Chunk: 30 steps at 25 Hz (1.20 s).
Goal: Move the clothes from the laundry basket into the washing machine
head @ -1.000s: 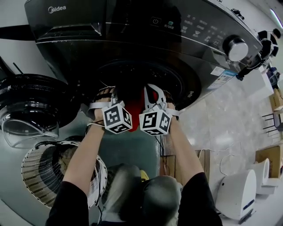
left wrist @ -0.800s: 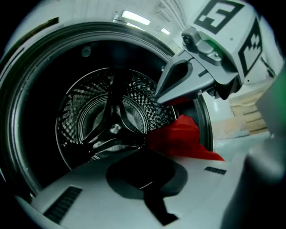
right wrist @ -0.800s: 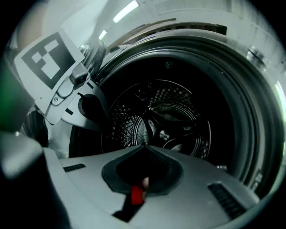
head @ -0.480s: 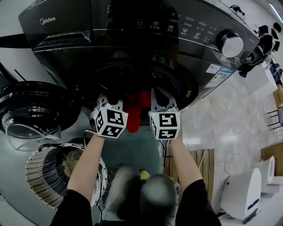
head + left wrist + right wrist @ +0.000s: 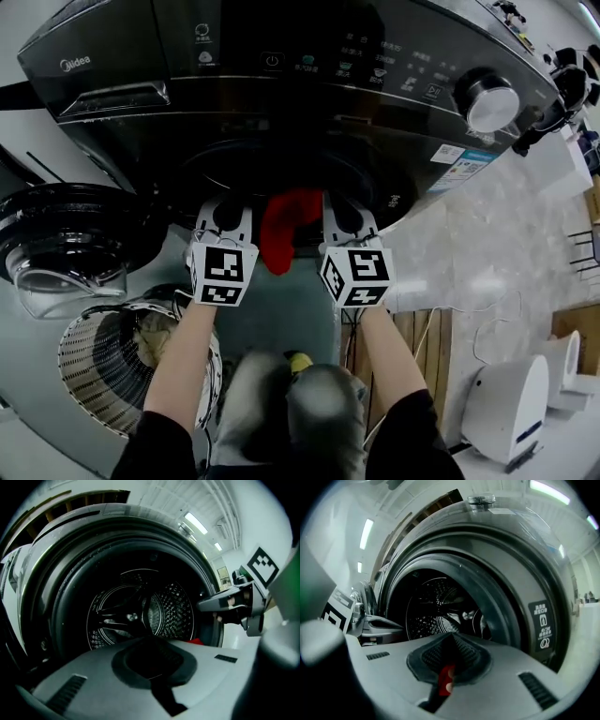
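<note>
Strip ceiling lights [image 5: 196, 523] shine over a pale, perhaps tiled floor [image 5: 469, 272].

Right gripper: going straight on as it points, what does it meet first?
The right gripper, shut on the red garment, points into the open washing machine drum; the way looks free until, probably, that drum's far wall.

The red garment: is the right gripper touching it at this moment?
Touching. In the right gripper view, the right gripper has its jaws closed on a strip of the red garment.
</note>
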Tool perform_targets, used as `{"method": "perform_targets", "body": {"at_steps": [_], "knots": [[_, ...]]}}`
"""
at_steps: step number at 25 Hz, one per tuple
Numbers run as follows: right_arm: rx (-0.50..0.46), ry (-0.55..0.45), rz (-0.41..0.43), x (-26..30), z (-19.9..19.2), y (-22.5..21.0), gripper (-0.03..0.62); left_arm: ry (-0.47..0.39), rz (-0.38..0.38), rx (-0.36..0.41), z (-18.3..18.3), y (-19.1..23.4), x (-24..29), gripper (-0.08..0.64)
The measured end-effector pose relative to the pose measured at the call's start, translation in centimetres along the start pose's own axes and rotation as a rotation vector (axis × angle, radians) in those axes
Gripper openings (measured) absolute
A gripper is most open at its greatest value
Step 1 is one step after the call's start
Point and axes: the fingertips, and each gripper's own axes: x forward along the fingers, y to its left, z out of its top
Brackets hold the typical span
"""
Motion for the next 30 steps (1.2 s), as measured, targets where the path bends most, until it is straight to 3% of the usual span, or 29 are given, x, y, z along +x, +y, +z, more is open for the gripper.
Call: {"method": "perform_targets", "body": {"at_steps": [10, 15, 30], "knots": [[0.053, 0.055, 0.017, -3.5, 4.1, 0.0, 0.003, 0.064, -0.009, -0.095, 3.7, -0.1, -3.5, 0.011], [0.079, 0.064, 0.038, -5.5, 7.0, 1.2, 0.003, 0.086, -0.013, -0.084, 6.9, 0.4, -6.2, 0.011], [0.185, 0.084, 0.036, -12.3, 22.1, 4.0, 0.003, 0.091, 0.011, -0.135, 21.4, 4.0, -16.3, 0.011]]}}
